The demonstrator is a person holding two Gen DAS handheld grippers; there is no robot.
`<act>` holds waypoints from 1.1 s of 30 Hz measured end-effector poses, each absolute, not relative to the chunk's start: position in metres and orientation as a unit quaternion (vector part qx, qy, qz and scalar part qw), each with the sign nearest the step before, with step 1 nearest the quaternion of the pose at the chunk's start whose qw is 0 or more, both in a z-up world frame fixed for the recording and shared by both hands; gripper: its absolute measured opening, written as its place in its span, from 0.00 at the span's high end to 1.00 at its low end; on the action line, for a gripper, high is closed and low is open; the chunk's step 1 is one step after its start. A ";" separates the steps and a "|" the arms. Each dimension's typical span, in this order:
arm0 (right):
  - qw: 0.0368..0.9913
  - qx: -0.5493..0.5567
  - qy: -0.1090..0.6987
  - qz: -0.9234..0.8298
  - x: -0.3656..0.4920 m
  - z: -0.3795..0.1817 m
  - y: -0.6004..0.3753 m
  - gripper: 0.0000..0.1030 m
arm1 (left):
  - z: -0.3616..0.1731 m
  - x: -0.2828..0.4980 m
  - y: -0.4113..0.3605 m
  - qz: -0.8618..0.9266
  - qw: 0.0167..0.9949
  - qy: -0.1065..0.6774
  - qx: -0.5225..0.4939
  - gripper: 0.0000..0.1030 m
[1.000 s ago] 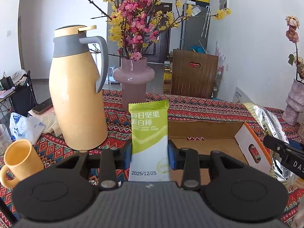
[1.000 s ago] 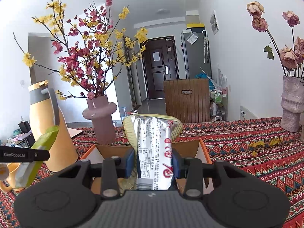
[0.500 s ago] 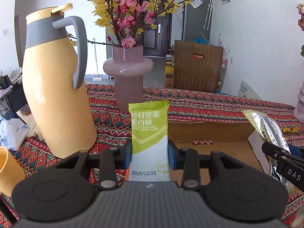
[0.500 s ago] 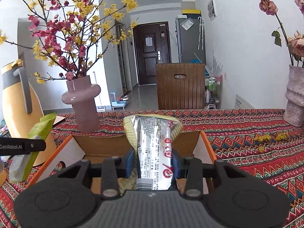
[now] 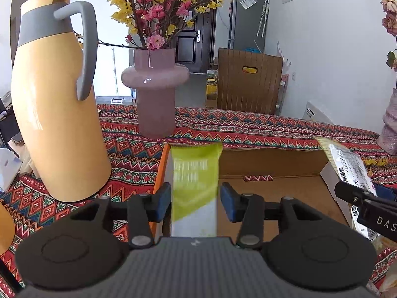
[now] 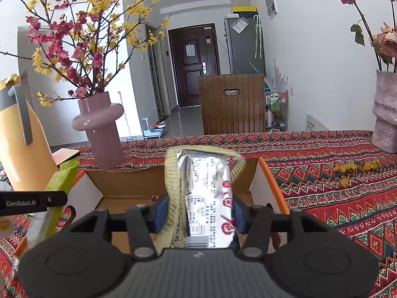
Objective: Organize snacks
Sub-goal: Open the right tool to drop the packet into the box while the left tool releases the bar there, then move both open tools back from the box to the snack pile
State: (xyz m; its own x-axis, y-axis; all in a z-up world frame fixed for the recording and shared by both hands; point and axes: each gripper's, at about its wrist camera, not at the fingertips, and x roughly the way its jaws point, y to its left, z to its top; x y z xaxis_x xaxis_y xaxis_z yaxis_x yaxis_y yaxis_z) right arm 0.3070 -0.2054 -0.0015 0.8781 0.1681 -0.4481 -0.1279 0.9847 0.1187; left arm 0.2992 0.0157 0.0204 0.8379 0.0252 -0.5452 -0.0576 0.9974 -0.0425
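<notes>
An open cardboard box lies on the patterned tablecloth, right in front of both grippers. In the left wrist view my left gripper hangs over the box's left end. Its jaws are opening, and a green and white snack bar stands blurred between them, with a gap at the right pad. My right gripper is over the box too, jaws opening. A silver snack packet still stands upright between its pads, puffed out to touch them. The green bar also shows at the left of the right wrist view.
A tall yellow jug and a pink vase of blossom branches stand left of and behind the box. A yellow cup is at the far left edge. A grey-pink vase stands at the far right, a wooden chair back beyond the table.
Both grippers came forward and down over the box. Both sets of jaws have spread apart. The green bar has slipped lower and blurred; the silver packet has puffed out wider.
</notes>
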 end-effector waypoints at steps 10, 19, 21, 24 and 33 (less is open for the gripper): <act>0.976 0.057 0.195 0.083 0.289 0.009 -0.210 0.00 | 0.035 0.278 0.019 0.034 0.973 0.222 -0.048 0.00; 0.976 0.070 0.188 0.083 0.285 0.012 -0.215 0.00 | 0.035 0.277 0.020 0.039 0.972 0.227 -0.049 0.00; 0.977 0.070 0.181 0.085 0.283 0.014 -0.215 0.00 | 0.037 0.278 0.018 0.042 0.972 0.228 -0.045 0.00; 0.980 0.068 0.169 0.085 0.279 0.020 -0.213 0.00 | 0.042 0.277 0.015 0.050 0.971 0.229 -0.038 0.00; 0.986 0.057 0.133 0.089 0.246 0.045 -0.209 0.00 | 0.063 0.254 0.018 0.068 0.973 0.220 -0.031 0.00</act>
